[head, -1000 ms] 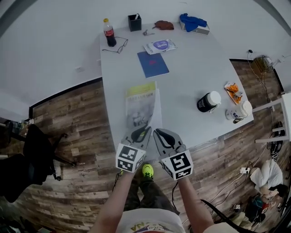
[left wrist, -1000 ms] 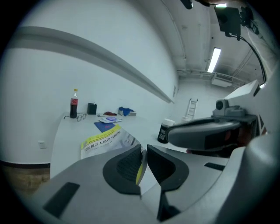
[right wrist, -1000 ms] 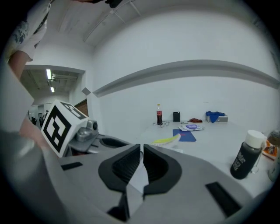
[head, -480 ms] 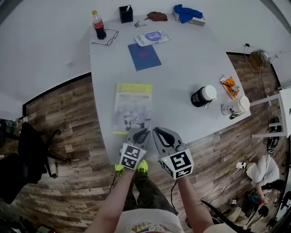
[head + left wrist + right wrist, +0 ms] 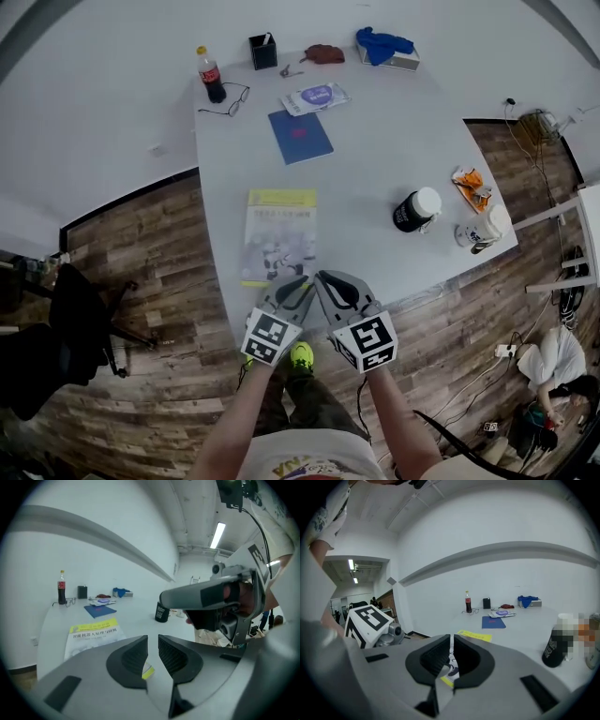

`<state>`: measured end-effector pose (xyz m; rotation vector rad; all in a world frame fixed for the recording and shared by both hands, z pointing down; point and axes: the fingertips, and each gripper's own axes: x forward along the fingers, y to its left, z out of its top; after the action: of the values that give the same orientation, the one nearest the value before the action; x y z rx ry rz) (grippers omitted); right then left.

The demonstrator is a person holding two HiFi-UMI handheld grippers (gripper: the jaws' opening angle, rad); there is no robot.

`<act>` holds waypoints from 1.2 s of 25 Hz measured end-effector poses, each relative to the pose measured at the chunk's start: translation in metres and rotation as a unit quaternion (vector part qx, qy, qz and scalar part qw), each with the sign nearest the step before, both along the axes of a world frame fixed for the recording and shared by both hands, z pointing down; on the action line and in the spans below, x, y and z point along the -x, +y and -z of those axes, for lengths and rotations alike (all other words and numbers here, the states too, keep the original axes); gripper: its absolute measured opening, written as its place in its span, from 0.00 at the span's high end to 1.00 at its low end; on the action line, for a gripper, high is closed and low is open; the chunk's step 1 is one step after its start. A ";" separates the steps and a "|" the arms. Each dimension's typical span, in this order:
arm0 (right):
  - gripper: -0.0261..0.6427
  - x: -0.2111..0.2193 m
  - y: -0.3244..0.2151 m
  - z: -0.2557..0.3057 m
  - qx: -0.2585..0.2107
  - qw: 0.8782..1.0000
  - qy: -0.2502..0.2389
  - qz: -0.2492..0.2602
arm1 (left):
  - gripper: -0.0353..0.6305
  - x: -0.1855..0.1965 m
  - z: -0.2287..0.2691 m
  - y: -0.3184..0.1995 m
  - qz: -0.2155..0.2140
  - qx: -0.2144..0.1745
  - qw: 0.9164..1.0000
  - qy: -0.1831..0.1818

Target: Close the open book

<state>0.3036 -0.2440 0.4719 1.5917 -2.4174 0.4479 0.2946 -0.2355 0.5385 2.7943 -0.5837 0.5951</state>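
Book (image 5: 278,234): flat on bench (image 5: 394,141) near its front edge, yellow-banded cover up, apparently closed already. Left gripper (image 5: 289,281): jaws opening, nothing between them, just off the book's near edge. Right gripper (image 5: 328,279): jaws nearly together, empty. Advice: draw both clear without catching the cover.

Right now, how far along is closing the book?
Done: the yellow-topped paperback book lies closed, cover up, on the white table. In hand: nothing; the left gripper is opening its jaws, nothing between them, at the book's near edge. Left: probably just pulling away.
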 end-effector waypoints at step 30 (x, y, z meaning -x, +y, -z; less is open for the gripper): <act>0.92 0.083 0.026 0.124 -0.088 0.992 -0.003 0.087 | 0.93 0.099 0.205 0.008 0.098 -0.074 0.976 0.177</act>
<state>0.2204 -0.2175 0.3483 1.4258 -2.6353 0.2130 0.1960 -0.2277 0.3336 2.8305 -0.8395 0.0103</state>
